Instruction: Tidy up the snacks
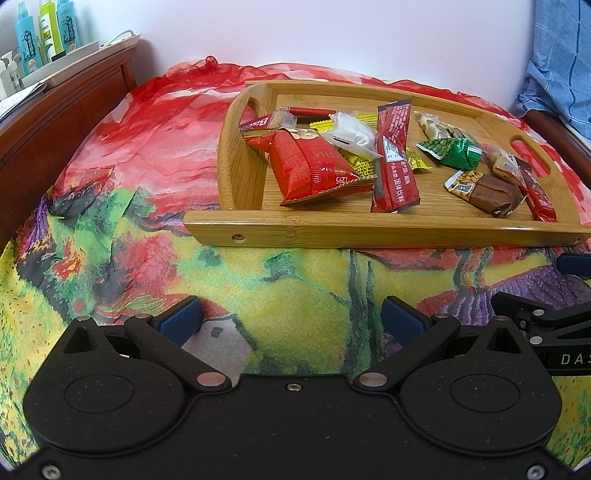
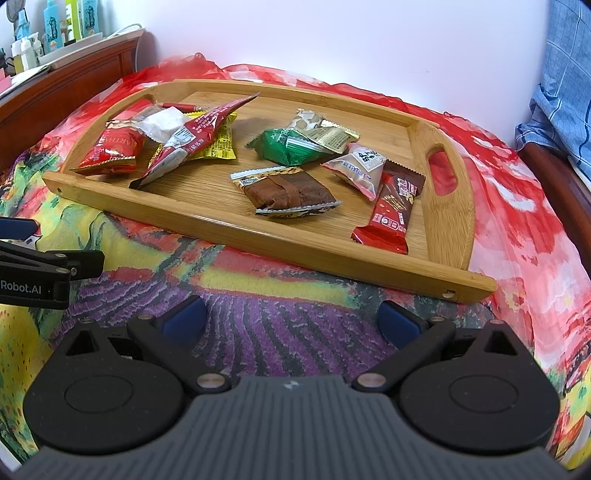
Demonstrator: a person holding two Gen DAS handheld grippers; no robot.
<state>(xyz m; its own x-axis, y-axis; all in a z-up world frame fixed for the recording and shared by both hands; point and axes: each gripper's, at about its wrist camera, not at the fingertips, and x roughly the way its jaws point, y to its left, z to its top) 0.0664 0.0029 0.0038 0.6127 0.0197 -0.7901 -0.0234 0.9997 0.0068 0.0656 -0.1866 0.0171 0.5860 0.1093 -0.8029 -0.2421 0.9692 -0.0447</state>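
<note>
A bamboo tray [image 1: 369, 229] [image 2: 258, 236] lies on a colourful cloth and holds several wrapped snacks. Among them are a red pouch [image 1: 310, 168] [image 2: 110, 151], a long red sachet [image 1: 395, 155] [image 2: 192, 140], a green packet [image 1: 454, 151] [image 2: 291, 147], a brown cake [image 1: 487, 190] [image 2: 291, 194] and a red-brown bar [image 2: 395, 206]. My left gripper [image 1: 291, 319] stands open over the cloth, short of the tray's near rim. My right gripper [image 2: 291, 317] is open too, just in front of the tray, with nothing between its fingers.
A wooden headboard [image 1: 55, 122] with a white tray of bottles [image 1: 48, 33] runs along the left. Blue checked fabric [image 2: 569, 92] hangs at the right. The right gripper's linkage [image 1: 546, 321] shows at the left view's edge; the left gripper's linkage [image 2: 44, 273] shows in the right view.
</note>
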